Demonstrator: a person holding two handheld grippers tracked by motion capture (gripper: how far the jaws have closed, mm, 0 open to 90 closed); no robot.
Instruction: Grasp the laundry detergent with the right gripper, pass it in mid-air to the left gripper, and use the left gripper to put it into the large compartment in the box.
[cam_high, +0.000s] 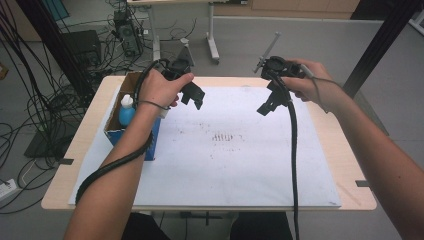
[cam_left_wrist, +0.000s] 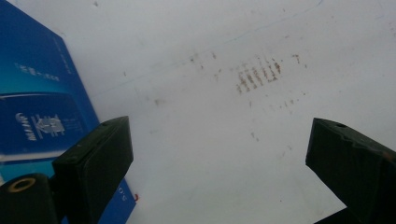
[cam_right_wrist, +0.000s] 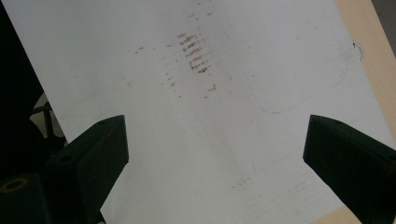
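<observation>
The box (cam_high: 131, 117) stands at the left edge of the high view, open top up, its long axis running toward the top of the frame, a bottle (cam_high: 126, 111) with a white cap upright inside. The left gripper (cam_high: 195, 97) hangs just to its right and is by far the nearer; the right gripper (cam_high: 266, 106) is well apart, right of centre. Both have jaws spread wide and empty over the white sheet (cam_high: 225, 165). In the left gripper view the box's blue printed side (cam_left_wrist: 37, 107) fills the left edge, beside the left jaw.
</observation>
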